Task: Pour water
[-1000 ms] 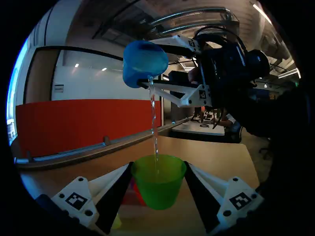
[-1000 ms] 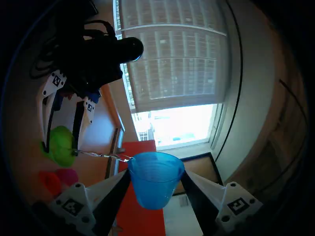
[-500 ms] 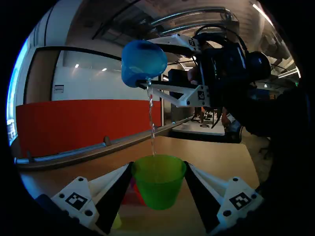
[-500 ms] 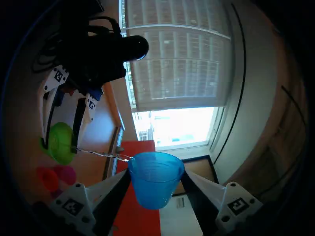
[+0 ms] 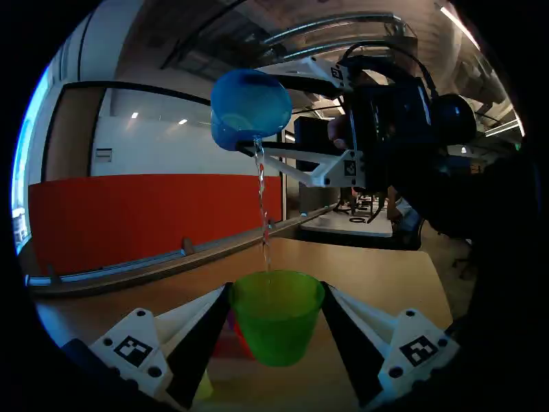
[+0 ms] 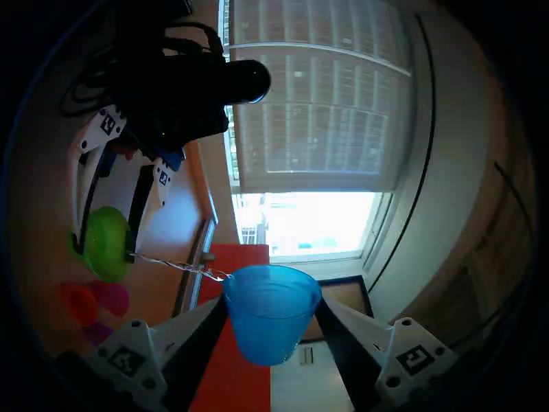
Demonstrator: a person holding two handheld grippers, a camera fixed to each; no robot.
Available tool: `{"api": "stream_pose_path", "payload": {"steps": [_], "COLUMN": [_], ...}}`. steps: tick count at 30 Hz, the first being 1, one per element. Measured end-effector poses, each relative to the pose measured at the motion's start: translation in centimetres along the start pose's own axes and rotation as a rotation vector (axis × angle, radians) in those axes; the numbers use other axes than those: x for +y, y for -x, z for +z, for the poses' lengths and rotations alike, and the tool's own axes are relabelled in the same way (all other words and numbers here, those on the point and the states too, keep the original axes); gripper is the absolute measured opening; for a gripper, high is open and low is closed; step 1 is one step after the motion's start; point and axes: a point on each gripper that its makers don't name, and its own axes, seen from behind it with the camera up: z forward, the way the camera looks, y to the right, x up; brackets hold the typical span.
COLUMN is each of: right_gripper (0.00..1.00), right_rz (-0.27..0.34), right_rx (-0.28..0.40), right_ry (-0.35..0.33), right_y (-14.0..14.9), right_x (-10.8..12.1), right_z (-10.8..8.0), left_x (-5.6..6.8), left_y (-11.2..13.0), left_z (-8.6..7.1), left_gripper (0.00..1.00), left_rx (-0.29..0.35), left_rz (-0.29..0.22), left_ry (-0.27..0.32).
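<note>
Two cups are in your claws; your left claw is clamped on the green cup, a finger pressing each side, and holds it upright over the surface; whether it touches the surface cannot be told. Your right claw is clamped on the blue cup the same way, and you hold it tipped, well above the green one; a thin stream of water runs from the blue rim down into the green cup's open mouth. A red cup and a pink cup sit on the surface near the green one; an orange wall stands beyond.
</note>
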Motion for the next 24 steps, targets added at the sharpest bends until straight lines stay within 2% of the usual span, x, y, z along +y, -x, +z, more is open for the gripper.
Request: {"api": "stream_pose_path", "payload": {"steps": [24], "right_gripper": [0.91], "right_rz": [-0.098], "right_rx": [0.0], "right_ry": [0.004], "right_y": [-0.61], "right_x": [0.67], "right_z": [-0.15], "left_x": [-0.04], "left_y": [0.01], "left_z": [0.22], "left_gripper": [0.9], "left_rx": [-0.001], "left_rz": [0.002], "left_ry": [-0.003]}}
